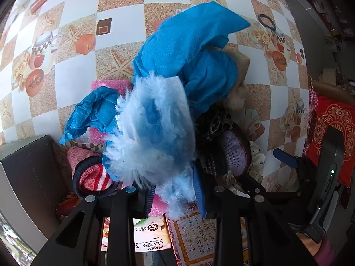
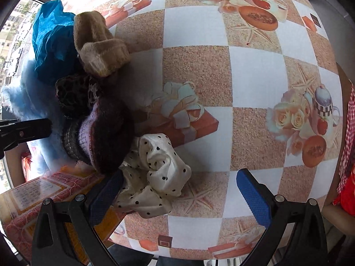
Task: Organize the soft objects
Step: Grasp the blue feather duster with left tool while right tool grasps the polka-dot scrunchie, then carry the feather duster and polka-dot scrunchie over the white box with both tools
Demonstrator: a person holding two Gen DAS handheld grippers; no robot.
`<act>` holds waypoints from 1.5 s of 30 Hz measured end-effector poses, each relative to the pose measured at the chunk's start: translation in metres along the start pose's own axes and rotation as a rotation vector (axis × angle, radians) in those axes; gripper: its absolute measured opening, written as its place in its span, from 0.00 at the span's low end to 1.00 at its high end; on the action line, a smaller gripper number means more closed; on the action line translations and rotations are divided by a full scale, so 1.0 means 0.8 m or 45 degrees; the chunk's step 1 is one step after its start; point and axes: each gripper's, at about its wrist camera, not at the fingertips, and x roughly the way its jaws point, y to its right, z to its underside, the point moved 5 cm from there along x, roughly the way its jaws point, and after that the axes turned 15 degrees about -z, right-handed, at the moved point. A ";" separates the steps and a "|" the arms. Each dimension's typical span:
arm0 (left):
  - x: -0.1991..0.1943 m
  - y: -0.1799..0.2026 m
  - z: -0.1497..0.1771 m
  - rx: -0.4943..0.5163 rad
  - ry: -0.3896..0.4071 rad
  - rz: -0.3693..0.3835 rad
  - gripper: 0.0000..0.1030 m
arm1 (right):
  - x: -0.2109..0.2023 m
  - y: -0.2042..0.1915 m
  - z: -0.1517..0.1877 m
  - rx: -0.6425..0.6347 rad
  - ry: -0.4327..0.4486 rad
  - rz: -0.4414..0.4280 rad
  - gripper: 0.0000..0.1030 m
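While our left tool (image 1: 175, 190) grips the fluffy blue duster (image 1: 153, 133) over the pile, our right tool (image 2: 179, 197) gapes empty beside the dotted scrunchie (image 2: 155, 175) on the table (image 2: 255, 79); next, we likely close on it.

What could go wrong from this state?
1. The left gripper pinches only the fringe of the fluffy light-blue piece; it may slip, or drag the blue cloth draped against it.
2. The right gripper is open, its left pad beside the polka-dot scrunchie, which touches the dark knit item; closing may snag both.
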 end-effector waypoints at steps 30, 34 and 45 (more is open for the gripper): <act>-0.149 -0.040 0.020 -0.061 0.549 0.161 0.25 | -0.106 0.038 0.033 0.111 0.221 -0.257 0.22; -0.156 -0.046 0.029 -0.064 0.551 0.134 0.25 | -0.130 0.029 0.029 0.100 0.241 -0.267 0.22; -0.158 -0.060 0.071 -0.077 0.586 0.028 0.25 | -0.154 -0.021 0.014 0.010 0.296 -0.251 0.22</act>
